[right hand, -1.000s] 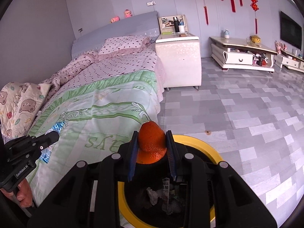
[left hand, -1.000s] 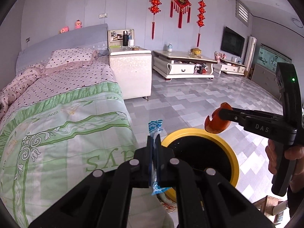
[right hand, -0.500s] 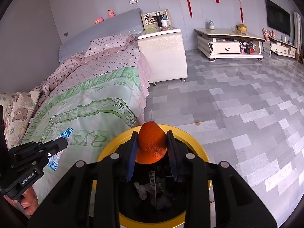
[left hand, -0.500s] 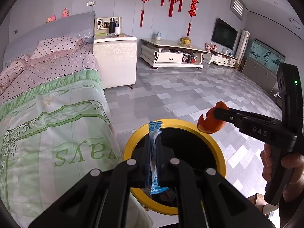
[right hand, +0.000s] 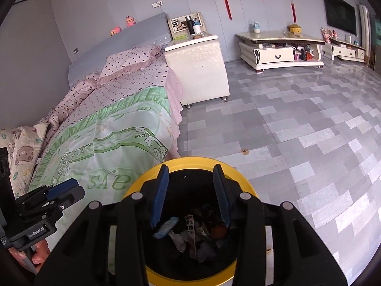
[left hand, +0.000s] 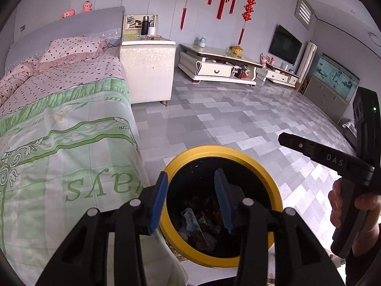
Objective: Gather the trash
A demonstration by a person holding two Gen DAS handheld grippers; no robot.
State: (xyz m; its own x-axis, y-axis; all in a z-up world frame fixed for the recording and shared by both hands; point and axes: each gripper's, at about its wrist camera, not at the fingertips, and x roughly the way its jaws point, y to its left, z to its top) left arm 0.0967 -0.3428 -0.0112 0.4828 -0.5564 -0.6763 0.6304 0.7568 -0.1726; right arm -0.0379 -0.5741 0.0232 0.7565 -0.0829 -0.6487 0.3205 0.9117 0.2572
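A round trash bin with a yellow rim (left hand: 269, 174) (right hand: 243, 178) stands on the floor beside the bed. My left gripper (left hand: 190, 176) is open and empty above the bin's mouth. My right gripper (right hand: 190, 169) is open and empty above the bin too; it also shows at the right of the left wrist view (left hand: 285, 138). Inside the bin lie a blue-white wrapper (right hand: 166, 225), an orange peel (right hand: 219, 231) and several crumpled papers (left hand: 197, 228).
A bed with a green-patterned quilt (left hand: 59, 155) lies left of the bin. A white nightstand (left hand: 147, 66) and a low TV cabinet (left hand: 214, 66) stand at the back. Grey tiled floor (left hand: 226, 124) spreads to the right.
Both grippers opened over the bin. The blue-white wrapper left my left gripper and the orange peel left my right gripper; both now lie in the bin.
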